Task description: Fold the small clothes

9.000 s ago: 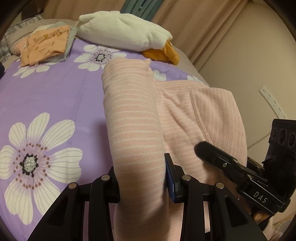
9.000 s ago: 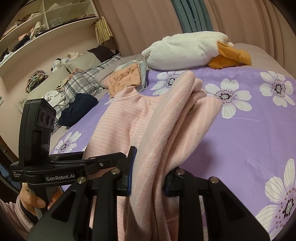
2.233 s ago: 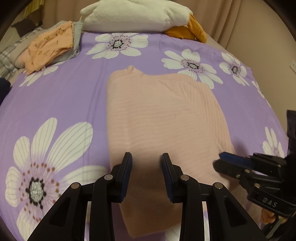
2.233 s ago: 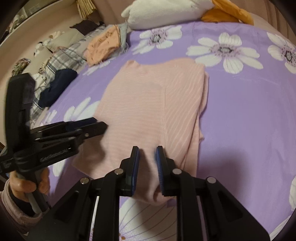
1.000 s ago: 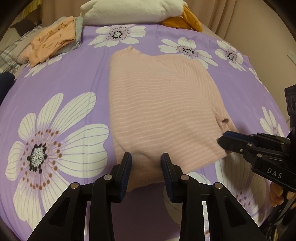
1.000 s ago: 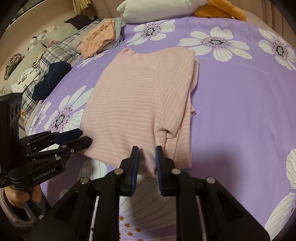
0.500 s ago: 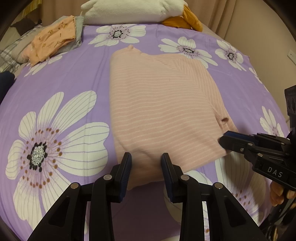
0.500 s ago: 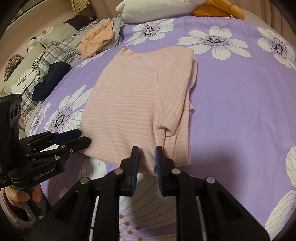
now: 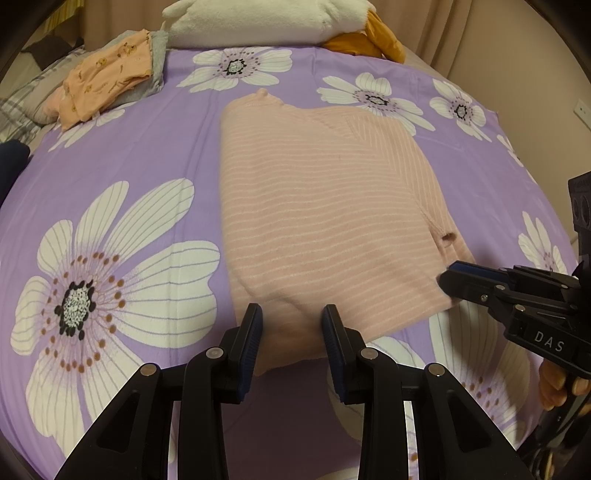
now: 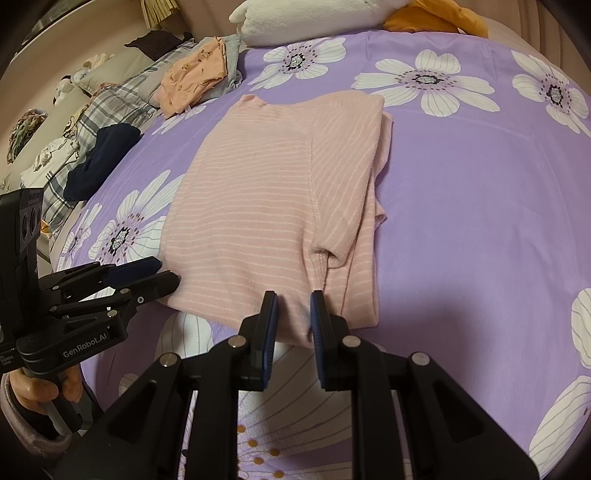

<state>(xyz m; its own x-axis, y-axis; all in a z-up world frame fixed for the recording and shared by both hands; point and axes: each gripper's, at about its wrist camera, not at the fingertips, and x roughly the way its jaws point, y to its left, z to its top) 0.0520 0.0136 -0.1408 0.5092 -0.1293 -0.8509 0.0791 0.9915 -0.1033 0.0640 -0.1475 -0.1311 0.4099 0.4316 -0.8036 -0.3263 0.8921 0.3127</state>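
A pink striped shirt [image 9: 325, 206] lies flat on the purple flowered bedsheet [image 9: 147, 140], folded lengthwise with a sleeve tucked over its right side [image 10: 343, 184]. My left gripper [image 9: 291, 325] stands over the near left corner of the hem, jaws partly open, with cloth showing in the gap. In the right wrist view the left gripper [image 10: 162, 271] touches that corner from the side. My right gripper [image 10: 291, 310] sits at the near hem by the folded sleeve, jaws narrowly apart over the cloth. From the left wrist view the right gripper [image 9: 448, 275] meets the shirt's near right corner.
A folded orange garment [image 9: 107, 77] on grey cloth lies at the far left, and a white and orange plush [image 9: 258, 18] at the head of the bed. A navy garment [image 10: 99, 158] and plaid bedding [image 10: 110, 99] lie along the left edge. Hands [image 10: 33, 391] hold both gripper handles.
Nine seconds ago both grippers held the shirt draped up off the bed; it now lies flat. The grippers then drew back from its middle to the near hem. Nothing moved in the last second.
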